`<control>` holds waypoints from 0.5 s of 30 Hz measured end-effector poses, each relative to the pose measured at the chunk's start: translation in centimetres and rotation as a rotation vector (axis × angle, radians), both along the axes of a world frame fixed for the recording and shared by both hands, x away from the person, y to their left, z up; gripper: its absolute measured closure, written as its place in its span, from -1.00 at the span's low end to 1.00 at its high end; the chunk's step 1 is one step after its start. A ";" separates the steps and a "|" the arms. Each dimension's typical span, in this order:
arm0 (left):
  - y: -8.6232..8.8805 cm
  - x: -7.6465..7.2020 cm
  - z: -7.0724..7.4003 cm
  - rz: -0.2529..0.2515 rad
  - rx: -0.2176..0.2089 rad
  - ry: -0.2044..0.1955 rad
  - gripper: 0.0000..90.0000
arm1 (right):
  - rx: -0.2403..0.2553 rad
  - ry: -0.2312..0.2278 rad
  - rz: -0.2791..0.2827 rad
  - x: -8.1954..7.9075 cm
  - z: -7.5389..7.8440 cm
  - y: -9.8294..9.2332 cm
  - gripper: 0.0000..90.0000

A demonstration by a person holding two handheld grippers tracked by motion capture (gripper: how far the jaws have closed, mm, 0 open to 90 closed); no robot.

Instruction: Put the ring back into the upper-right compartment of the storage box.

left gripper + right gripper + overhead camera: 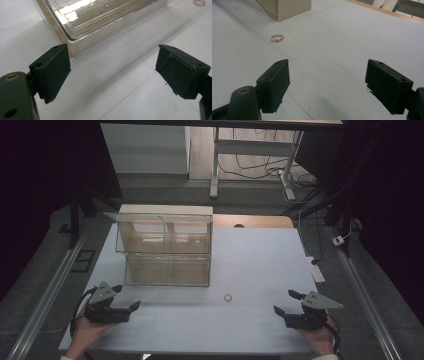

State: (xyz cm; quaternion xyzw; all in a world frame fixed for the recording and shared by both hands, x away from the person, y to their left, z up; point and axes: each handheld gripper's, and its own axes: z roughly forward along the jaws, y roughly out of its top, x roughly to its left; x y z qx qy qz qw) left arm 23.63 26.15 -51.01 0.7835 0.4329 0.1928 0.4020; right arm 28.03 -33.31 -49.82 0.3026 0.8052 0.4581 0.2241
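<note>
A clear two-tier drawer box [165, 251] with a pale top stands at the table's back left. A small pink beaded ring [228, 297] lies flat on the white table in front of the box's right corner; it also lies ahead and to the left in the right gripper view as the ring [277, 38]. My left gripper [125, 296] rests near the front left, open and empty, with its jaws facing the box's lower front corner [72, 45]. At the front right my right gripper [286, 302] is open, empty, well short of the ring.
The white table [260, 260] ends in a wooden strip at the back. Beyond it stand desk legs [215, 165] and loose cables [260, 167] on the floor. Metal rails [50, 290] run along both sides of the table.
</note>
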 end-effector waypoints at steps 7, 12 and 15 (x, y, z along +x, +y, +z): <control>-0.6 -0.2 0.2 -0.011 0.002 -0.009 -0.72 | 0.011 0.024 0.010 0.3 -0.5 -0.3 -0.55; -0.9 -0.2 0.0 -0.025 0.022 -0.013 -0.72 | -0.002 0.033 0.009 0.2 -0.3 -0.2 -0.54; -0.9 -0.2 -0.1 -0.020 0.019 -0.011 -0.72 | -0.002 0.033 0.006 0.0 -0.2 0.0 -0.51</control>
